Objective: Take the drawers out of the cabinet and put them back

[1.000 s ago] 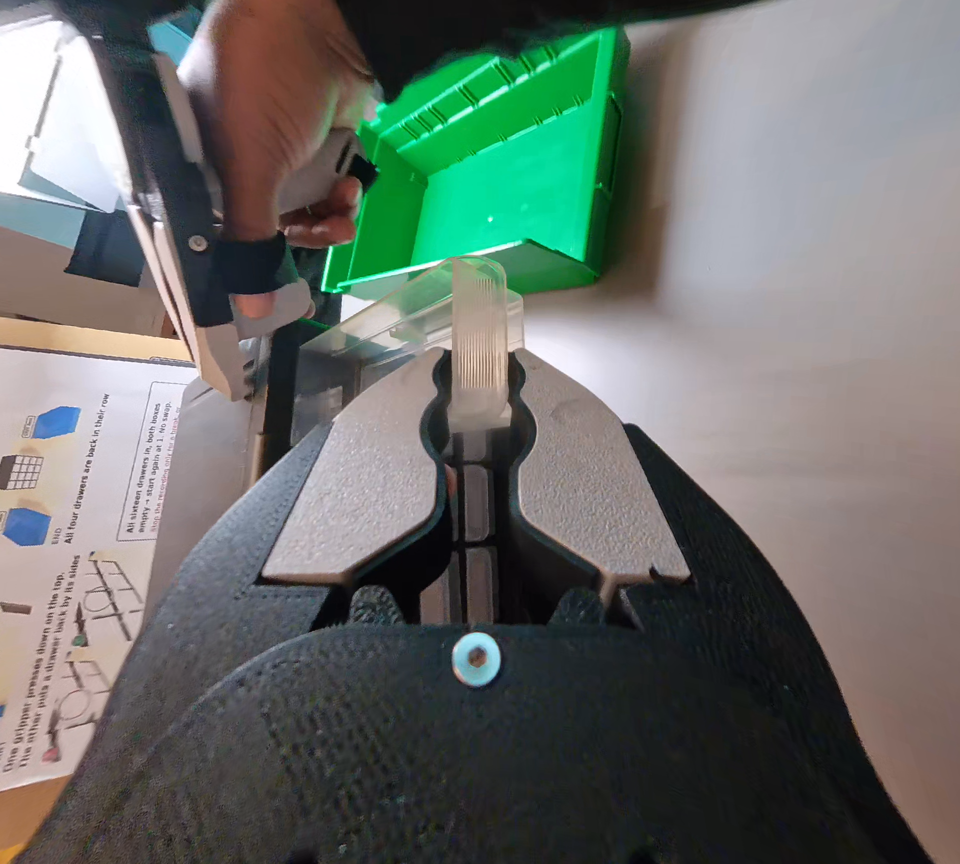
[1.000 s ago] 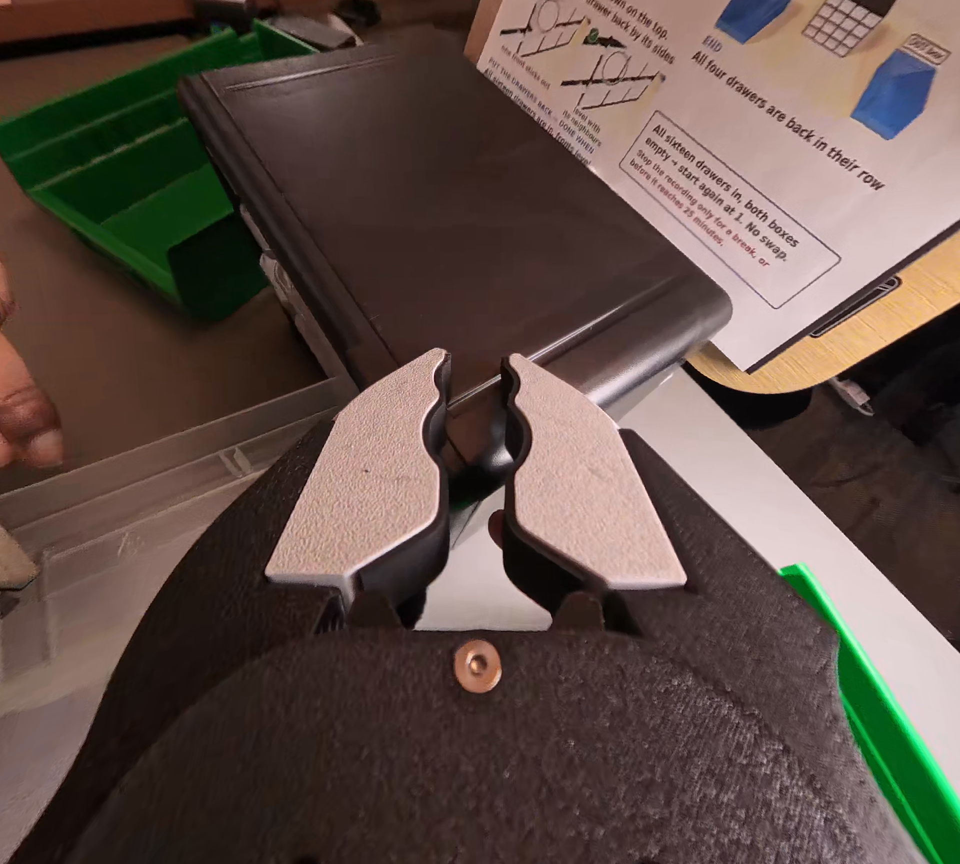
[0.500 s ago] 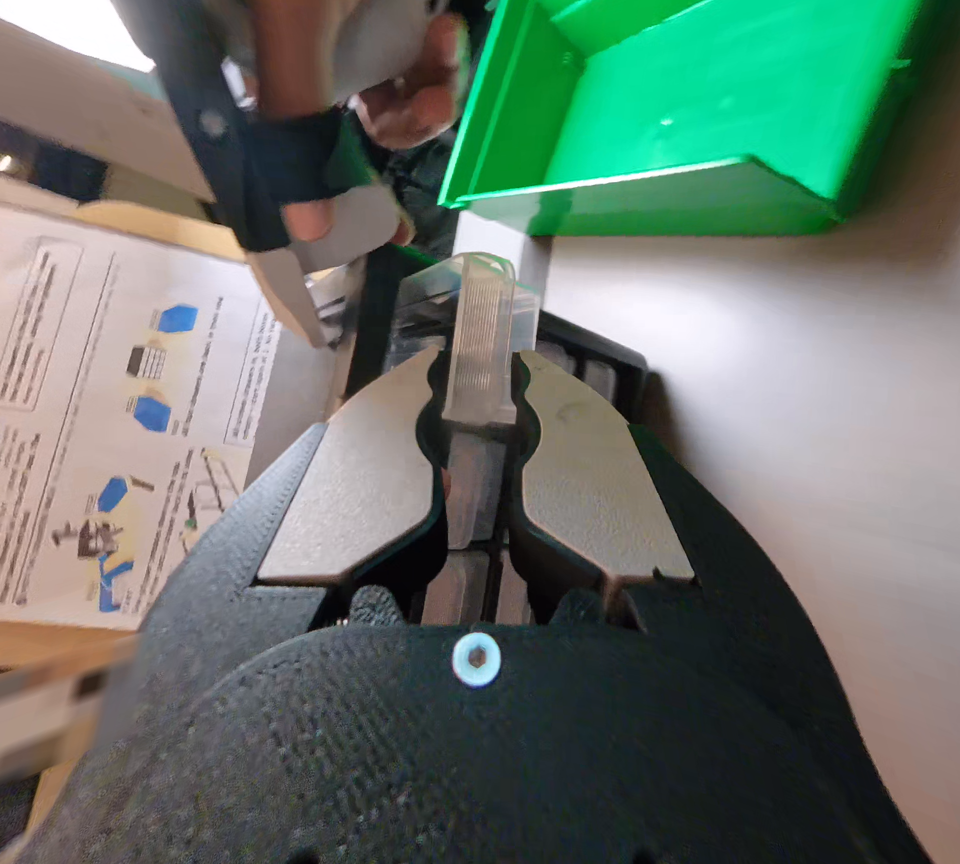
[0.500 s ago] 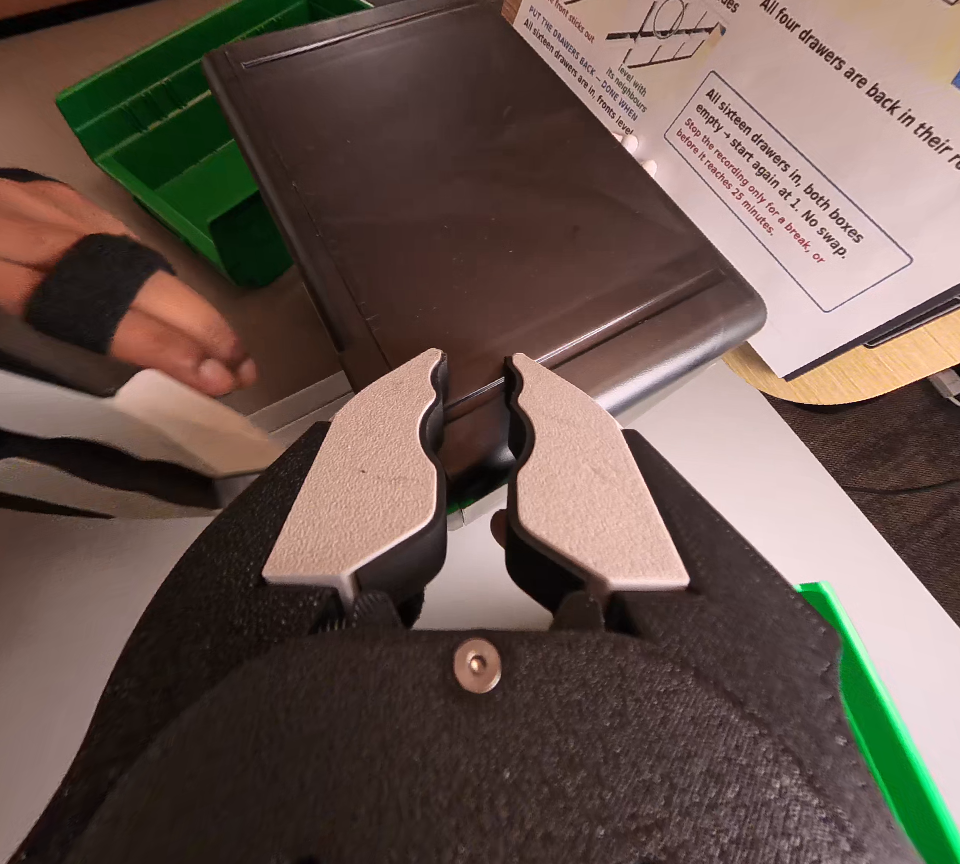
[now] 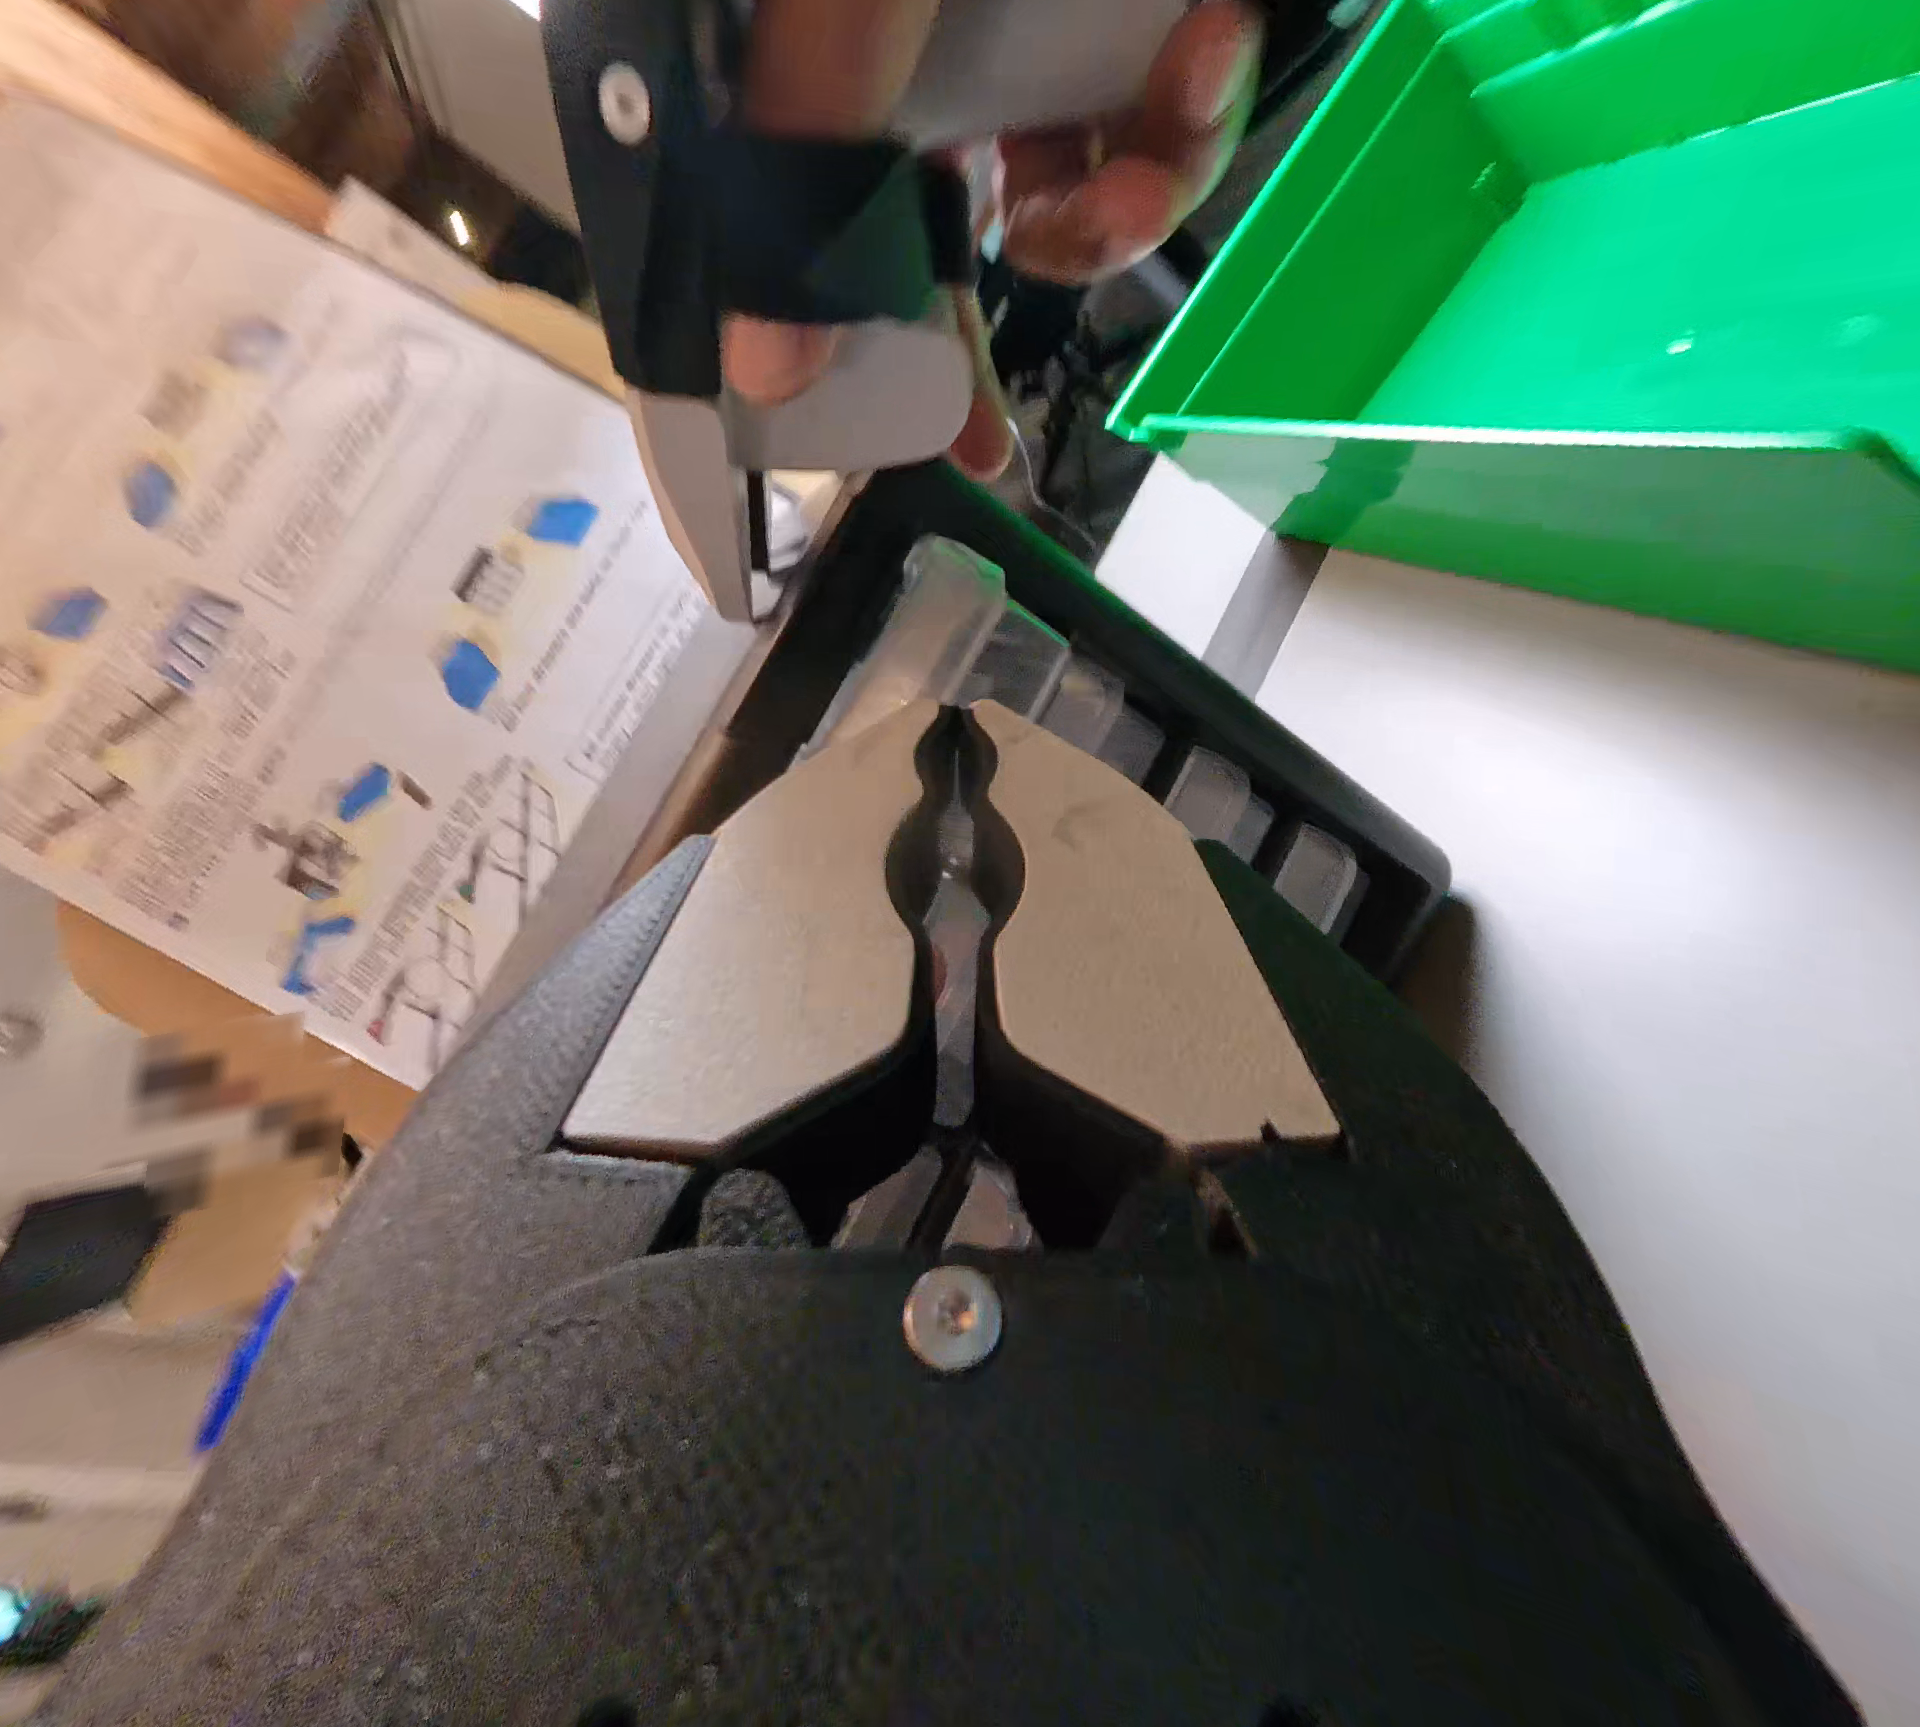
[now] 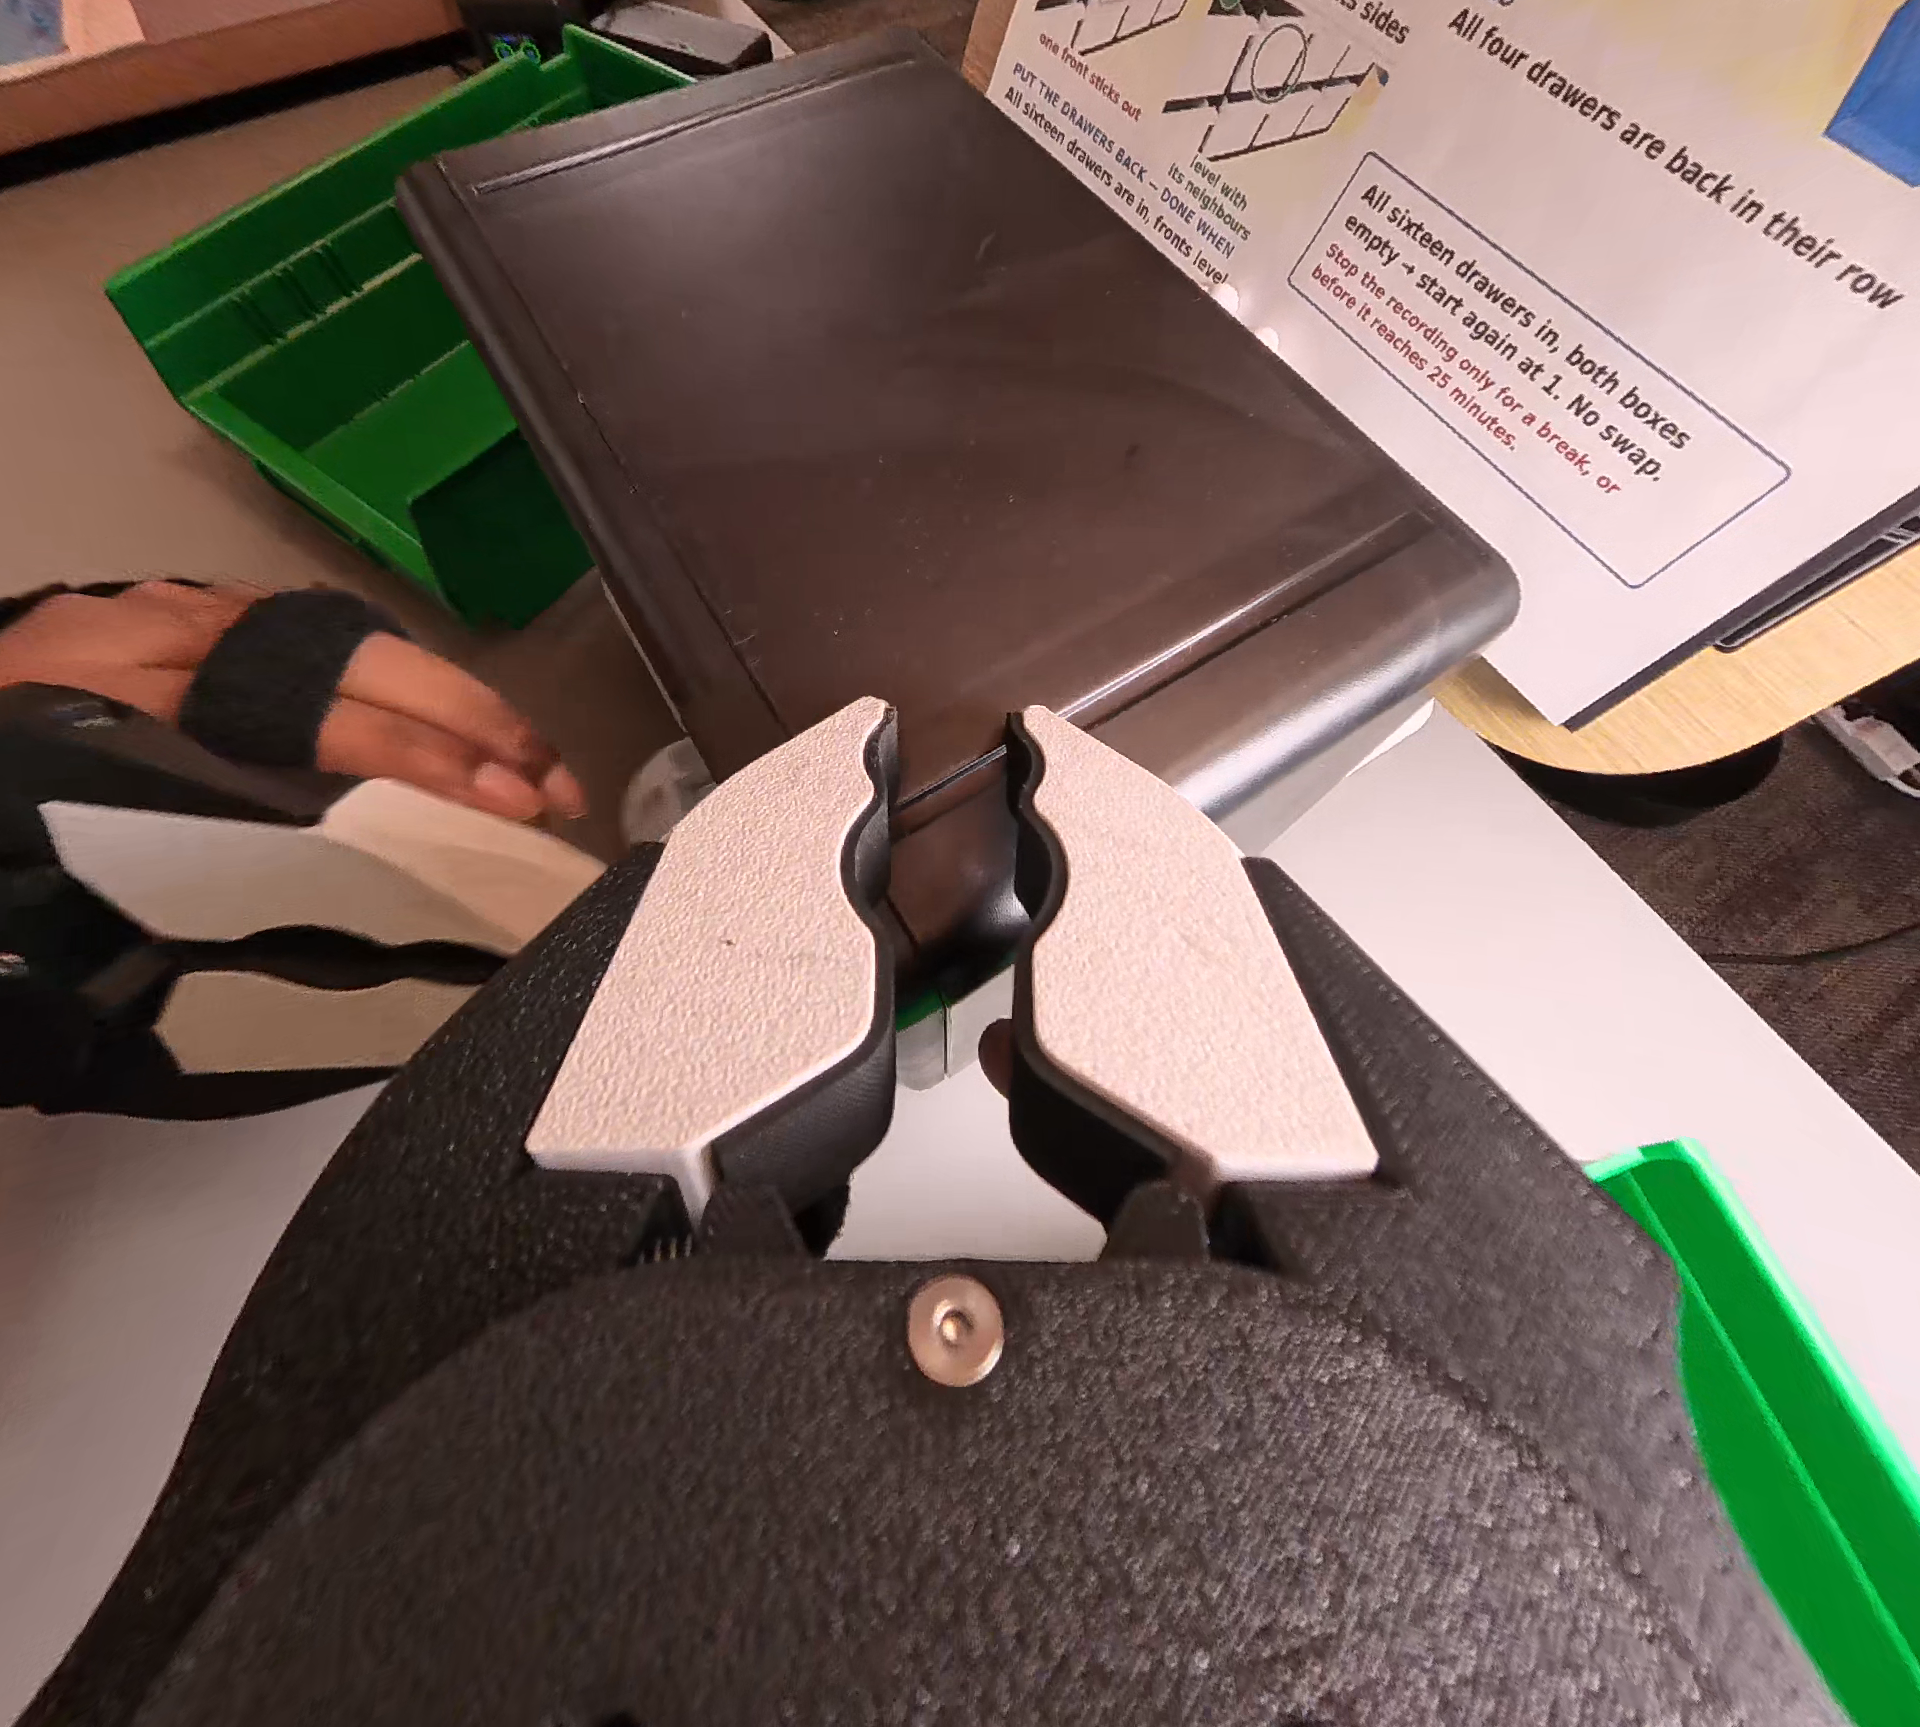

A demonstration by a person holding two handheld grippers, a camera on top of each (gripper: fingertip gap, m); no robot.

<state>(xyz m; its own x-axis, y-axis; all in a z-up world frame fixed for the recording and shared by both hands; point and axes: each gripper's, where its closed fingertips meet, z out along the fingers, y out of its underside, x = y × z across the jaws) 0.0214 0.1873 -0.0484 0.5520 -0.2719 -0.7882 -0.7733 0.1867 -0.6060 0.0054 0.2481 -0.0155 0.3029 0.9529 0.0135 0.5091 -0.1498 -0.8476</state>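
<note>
The dark cabinet (image 6: 935,430) stands on the table, and its front shows in the left wrist view (image 5: 1340,804). A clear drawer (image 5: 940,628) sits in its top row, handle sticking out. My left gripper (image 5: 956,719) is shut, its tips right against that handle, with nothing wide between the jaws. It also shows in the right wrist view (image 6: 312,867), held by a hand. My right gripper (image 6: 951,721) rests on the cabinet's top near the front corner, jaws a narrow gap apart and empty. It hangs above the cabinet in the left wrist view (image 5: 696,493).
A green bin (image 5: 1610,327) lies on the table (image 5: 1662,950) beside the cabinet, also seen in the right wrist view (image 6: 312,368). Another green bin (image 6: 1766,1365) sits at the near right. An instruction poster (image 6: 1507,119) stands behind the cabinet. More drawer fronts (image 5: 1210,784) fill the row.
My left gripper carried the clear drawer to the cabinet and slid it in. Its jaws have closed further, and the handle now lies beyond the tips. My right gripper stayed on the cabinet top.
</note>
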